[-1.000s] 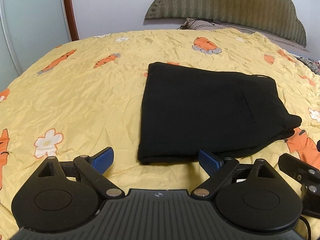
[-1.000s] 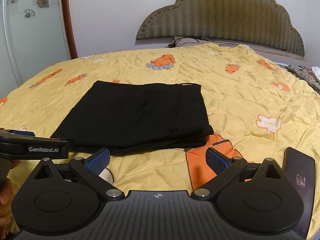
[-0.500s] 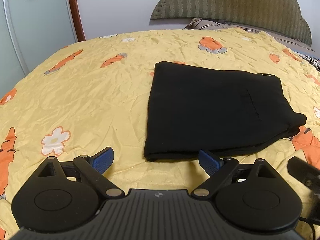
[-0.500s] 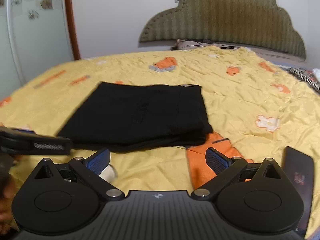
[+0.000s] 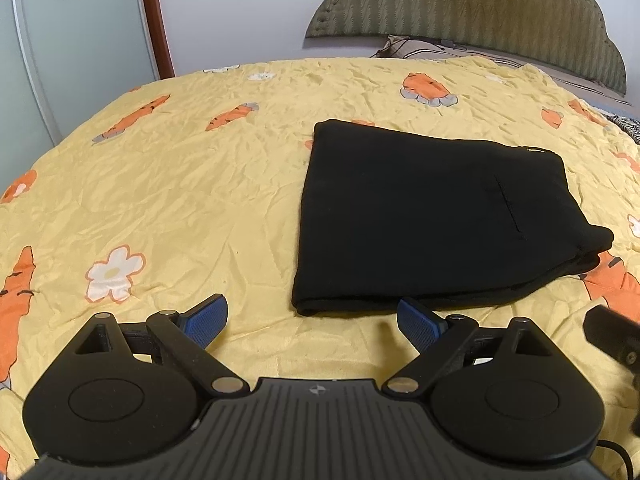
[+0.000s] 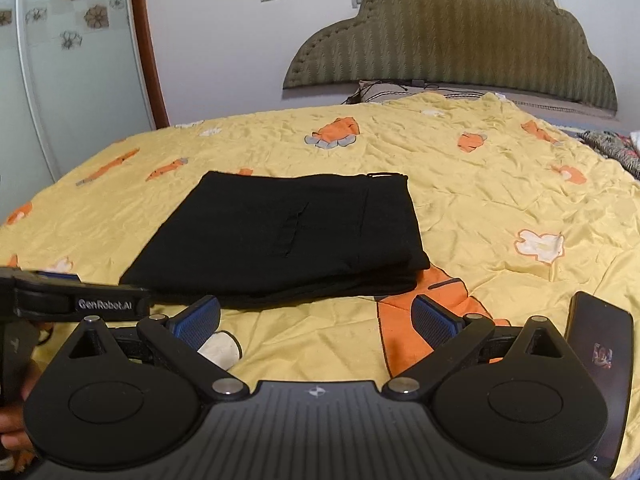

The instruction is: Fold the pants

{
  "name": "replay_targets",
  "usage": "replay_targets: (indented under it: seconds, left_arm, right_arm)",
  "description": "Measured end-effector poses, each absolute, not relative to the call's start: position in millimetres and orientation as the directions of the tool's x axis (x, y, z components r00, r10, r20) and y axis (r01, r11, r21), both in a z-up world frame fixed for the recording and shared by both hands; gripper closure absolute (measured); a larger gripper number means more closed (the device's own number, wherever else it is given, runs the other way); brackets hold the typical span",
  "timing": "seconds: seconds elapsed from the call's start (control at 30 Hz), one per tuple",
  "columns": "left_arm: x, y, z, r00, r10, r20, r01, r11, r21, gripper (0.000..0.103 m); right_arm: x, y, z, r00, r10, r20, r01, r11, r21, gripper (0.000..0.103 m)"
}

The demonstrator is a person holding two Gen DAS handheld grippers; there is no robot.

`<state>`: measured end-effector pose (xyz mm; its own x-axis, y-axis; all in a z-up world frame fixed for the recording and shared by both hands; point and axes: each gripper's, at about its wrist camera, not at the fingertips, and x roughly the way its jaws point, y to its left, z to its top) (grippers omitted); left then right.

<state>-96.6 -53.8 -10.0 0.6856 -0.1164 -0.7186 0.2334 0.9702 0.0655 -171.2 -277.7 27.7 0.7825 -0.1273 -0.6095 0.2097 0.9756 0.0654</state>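
Note:
The black pants (image 5: 432, 216) lie folded into a flat rectangle on the yellow carrot-print bedspread (image 5: 180, 200). In the right wrist view the pants (image 6: 280, 236) sit just ahead of the fingers. My left gripper (image 5: 312, 320) is open near the pants' front left corner, a little short of the fabric, holding nothing. My right gripper (image 6: 316, 320) is open too, just in front of the pants' near edge, with nothing between its blue pads. The left gripper's body (image 6: 72, 304) shows at the left edge of the right wrist view, held by a hand (image 6: 16, 432).
A dark phone (image 6: 600, 380) lies on the bedspread (image 6: 500, 208) right of the right gripper. A padded headboard (image 6: 452, 48) and pillows stand at the far end. A frosted glass door (image 5: 72, 48) is at the left. Patterned bedding (image 6: 612, 148) lies at the far right.
Both grippers have drawn back a little from the pants and risen slightly; the view tilts upward. The pants lie unmoved. Both grippers stay open.

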Motion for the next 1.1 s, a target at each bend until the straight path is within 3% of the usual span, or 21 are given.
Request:
replay_targets:
  seconds: [1.1]
  left_arm:
    - [-104, -39, -11, 0.679, -0.103, -0.727, 0.203, 0.978, 0.051, 0.009]
  right_arm:
    - [-171, -263, 21, 0.773, -0.162, -0.613, 0.178, 0.983, -0.037, 0.001]
